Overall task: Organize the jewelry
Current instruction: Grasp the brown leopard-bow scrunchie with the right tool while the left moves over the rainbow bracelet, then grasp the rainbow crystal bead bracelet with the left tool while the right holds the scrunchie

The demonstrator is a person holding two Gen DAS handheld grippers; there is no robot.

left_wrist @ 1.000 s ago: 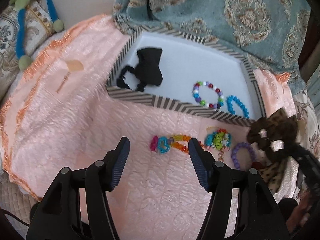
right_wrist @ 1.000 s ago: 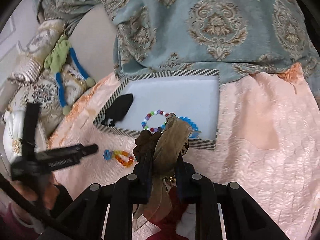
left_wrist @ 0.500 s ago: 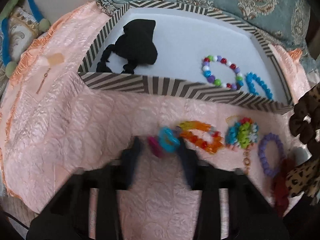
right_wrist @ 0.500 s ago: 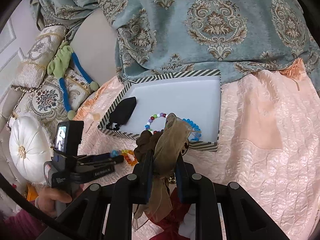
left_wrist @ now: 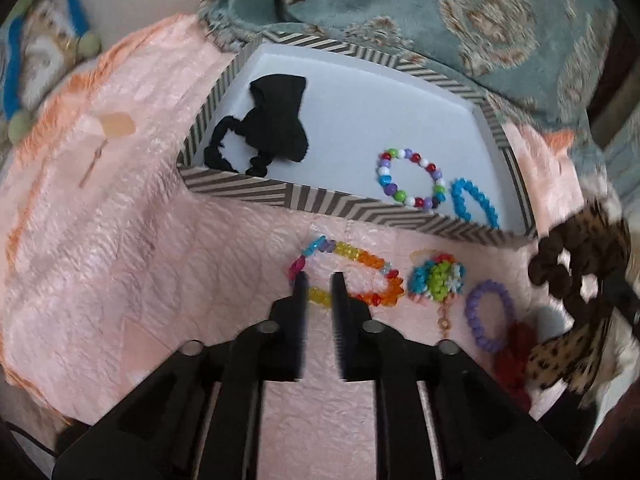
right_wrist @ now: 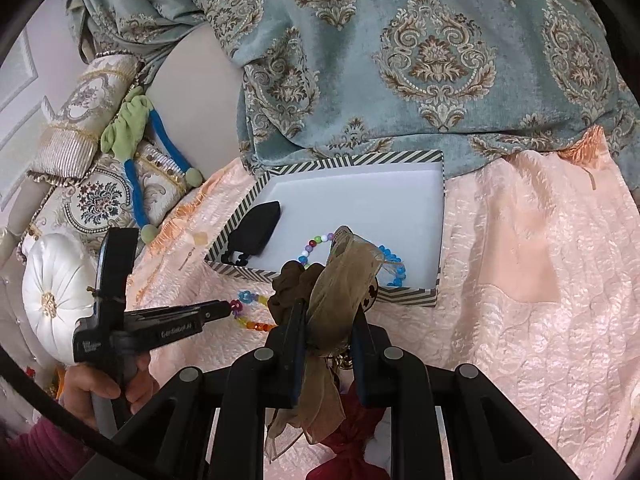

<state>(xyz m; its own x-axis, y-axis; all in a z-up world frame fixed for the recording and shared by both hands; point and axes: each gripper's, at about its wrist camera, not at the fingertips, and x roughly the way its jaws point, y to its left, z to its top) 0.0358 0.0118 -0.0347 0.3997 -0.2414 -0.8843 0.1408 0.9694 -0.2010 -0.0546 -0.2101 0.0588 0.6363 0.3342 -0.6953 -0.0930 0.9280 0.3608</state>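
Observation:
A rainbow bead bracelet (left_wrist: 360,256) lies on the peach cloth, just in front of the striped box (left_wrist: 320,200). My left gripper (left_wrist: 320,280) points down at it. Its jaws are opening, with the bracelet's yellow beads between the tips and no clear squeeze on them. The right wrist view shows the same gripper (right_wrist: 228,310) touching the bracelet (right_wrist: 256,324). My right gripper (right_wrist: 326,312) is shut on a brown scrunchie (right_wrist: 296,280) with a sheer bow, held above the cloth. In the box lie a black scrunchie (left_wrist: 276,128), a multicolour bead bracelet (left_wrist: 386,180) and a blue bracelet (left_wrist: 460,200).
A knitted multicolour charm (left_wrist: 438,280), a purple bracelet (left_wrist: 476,324) and a red scrunchie (left_wrist: 516,356) lie on the cloth to the right. A teal patterned blanket (right_wrist: 400,60) lies behind the box and cushions (right_wrist: 100,196) to the left. A person's hand (right_wrist: 100,388) grips the left tool.
The left gripper came down onto the rainbow bracelet and its jaws narrowed from wide apart. The bracelet's loop now lies more spread out. The right gripper has kept still with the scrunchie.

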